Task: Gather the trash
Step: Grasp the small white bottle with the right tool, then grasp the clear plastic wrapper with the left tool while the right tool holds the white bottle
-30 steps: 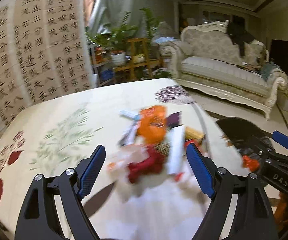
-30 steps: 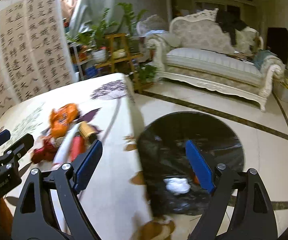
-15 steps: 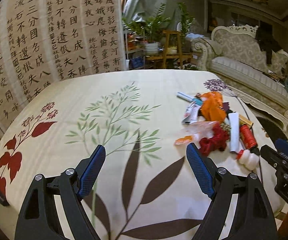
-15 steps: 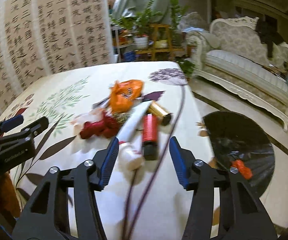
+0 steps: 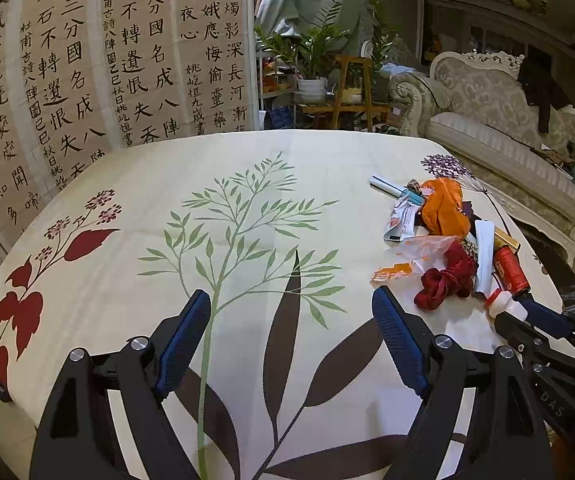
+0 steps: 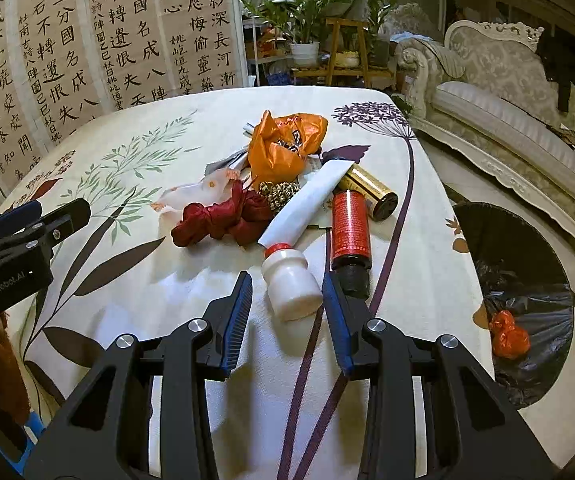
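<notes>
Two grippers were in use over a surface [image 5: 135,208] covered with a cream cloth printed with leaves.

Left gripper [image 5: 291,340]: fingers spread wide, nothing between them, poised over bare cloth to the left of the trash pile.

Right gripper [image 6: 287,312]: fingers closing around a small white bottle [image 6: 292,282] with a red collar, lying on its side at the near edge of the pile; the right finger [image 6: 337,324] stood close beside the bottle, the left finger [image 6: 237,320] was apart from it, so no firm grip was visible.

Trash pile, on the right part of the surface:
- white tube [image 6: 307,204], slanted, its near end at the bottle's collar
- red cylinder [image 6: 349,226] with a black cap, just right of the tube
- gold cylinder [image 6: 371,190], beyond the red one
- crumpled orange bag [image 6: 283,144], at the far side
- dark red fabric scrunchie [image 6: 223,218], left of the tube
- thin pale wrapper [image 6: 195,194], beside the scrunchie

Black-lined bin [image 6: 527,280]: on the floor to the right of the surface, holding a crumpled orange-red item [image 6: 507,334].
</notes>
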